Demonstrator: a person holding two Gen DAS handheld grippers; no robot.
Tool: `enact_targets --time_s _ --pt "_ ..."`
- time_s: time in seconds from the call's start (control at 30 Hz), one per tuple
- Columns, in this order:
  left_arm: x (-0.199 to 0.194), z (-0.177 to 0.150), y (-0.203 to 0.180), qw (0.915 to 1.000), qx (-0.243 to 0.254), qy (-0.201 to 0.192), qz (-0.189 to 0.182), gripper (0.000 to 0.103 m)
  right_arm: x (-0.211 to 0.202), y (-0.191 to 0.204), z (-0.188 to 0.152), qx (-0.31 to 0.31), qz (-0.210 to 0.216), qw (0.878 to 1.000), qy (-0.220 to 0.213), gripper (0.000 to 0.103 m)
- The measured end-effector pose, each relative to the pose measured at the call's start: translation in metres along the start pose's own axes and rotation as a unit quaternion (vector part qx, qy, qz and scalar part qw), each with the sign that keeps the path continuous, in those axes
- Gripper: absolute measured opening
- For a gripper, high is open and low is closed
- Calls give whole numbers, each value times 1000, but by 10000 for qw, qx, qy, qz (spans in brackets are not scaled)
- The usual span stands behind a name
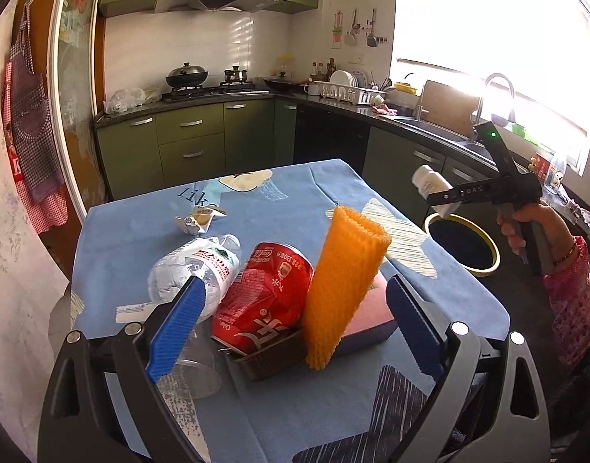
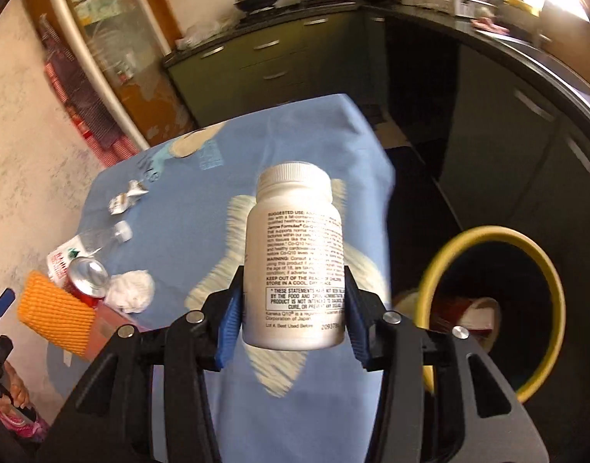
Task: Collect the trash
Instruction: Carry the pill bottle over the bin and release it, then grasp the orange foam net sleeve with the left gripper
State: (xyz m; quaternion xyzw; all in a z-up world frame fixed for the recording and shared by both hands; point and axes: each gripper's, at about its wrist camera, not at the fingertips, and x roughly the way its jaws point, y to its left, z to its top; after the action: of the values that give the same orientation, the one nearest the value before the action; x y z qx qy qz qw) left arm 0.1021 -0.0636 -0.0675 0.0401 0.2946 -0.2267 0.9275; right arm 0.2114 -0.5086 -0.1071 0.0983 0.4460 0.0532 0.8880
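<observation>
My right gripper is shut on a white pill bottle, cap pointing away, held in the air over the blue tablecloth's right edge. In the left wrist view that right gripper carries the pill bottle just above the yellow-rimmed trash bin. My left gripper is open and low over the table. A crushed red cola can and an upright orange foam net sleeve lie ahead between its blue pads, untouched. A crumpled plastic water bottle lies by the left pad.
The trash bin stands on the dark floor right of the table, with rubbish inside. On the blue cloth lie a crumpled wrapper, a pink box, a brown tray, a clear cup and a white tissue. Green kitchen cabinets stand behind.
</observation>
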Motion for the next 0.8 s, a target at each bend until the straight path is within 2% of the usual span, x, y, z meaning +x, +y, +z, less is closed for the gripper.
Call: enact_targets --time_s 0.2,0.37,0.4,0.47,0.57,0.8 --pt "16 1 -18 9996 131 114 -202 94 3 -115 -28 1113 -1054 9879 254 45" --pt "23 3 -32 9991 286 181 -273 94 26 -167 -47 1618 -1394 9752 580 45" --pt "25 4 -35 9990 308 191 -270 95 27 -173 -50 1727 -1446 9727 558 49" --pt "25 4 -35 9989 333 202 -249 97 25 -179 -54 1872 -1473 9703 420 54" --pt "27 6 -37 9988 374 218 -235 97 14 -174 -60 1959 -1332 9714 138 54" --pt "36 9 -39 9982 471 279 -232 97 -13 -131 -87 1756 -822 9804 -345 60"
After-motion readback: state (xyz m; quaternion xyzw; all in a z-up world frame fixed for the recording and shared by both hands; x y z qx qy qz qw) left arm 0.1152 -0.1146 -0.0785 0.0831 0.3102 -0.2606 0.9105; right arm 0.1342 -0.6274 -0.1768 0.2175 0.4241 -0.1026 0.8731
